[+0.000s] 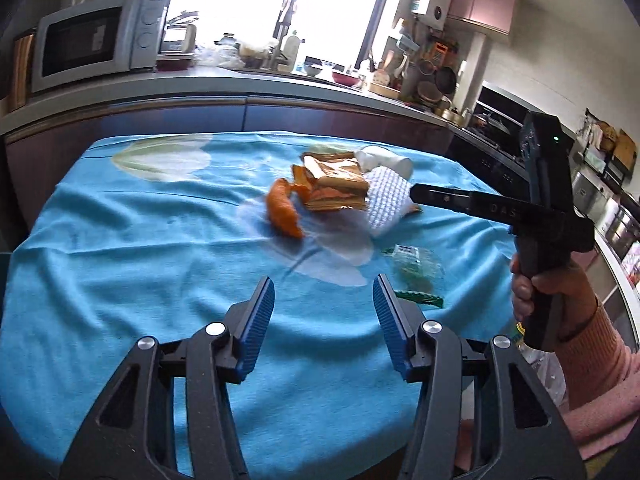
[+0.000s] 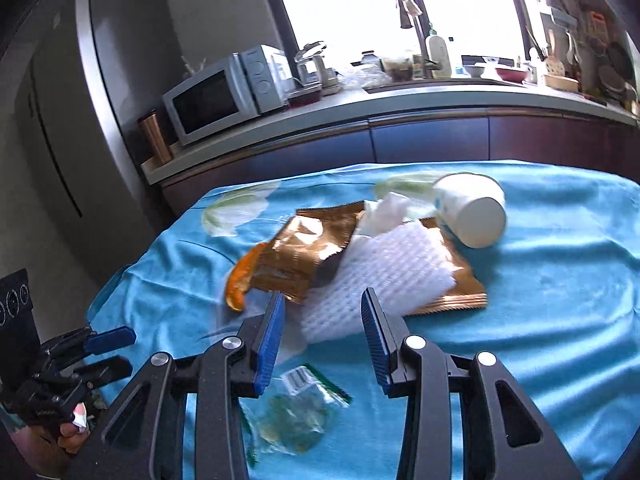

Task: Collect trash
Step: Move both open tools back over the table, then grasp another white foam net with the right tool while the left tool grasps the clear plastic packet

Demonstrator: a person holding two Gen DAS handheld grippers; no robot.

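A pile of trash lies on the blue cloth: orange peel, a gold foil wrapper, white foam netting, a tipped white paper cup and a clear green-edged packet. My left gripper is open and empty above the near cloth. My right gripper is open and empty, hovering over the foam netting, with the packet under it. The wrapper, peel, cup and a crumpled tissue lie beyond. The right gripper also shows in the left view.
A kitchen counter with a microwave, sink, tap and dishes runs behind the table. A stove is at the right. A tall fridge stands at the left. The left gripper shows at the right view's lower left.
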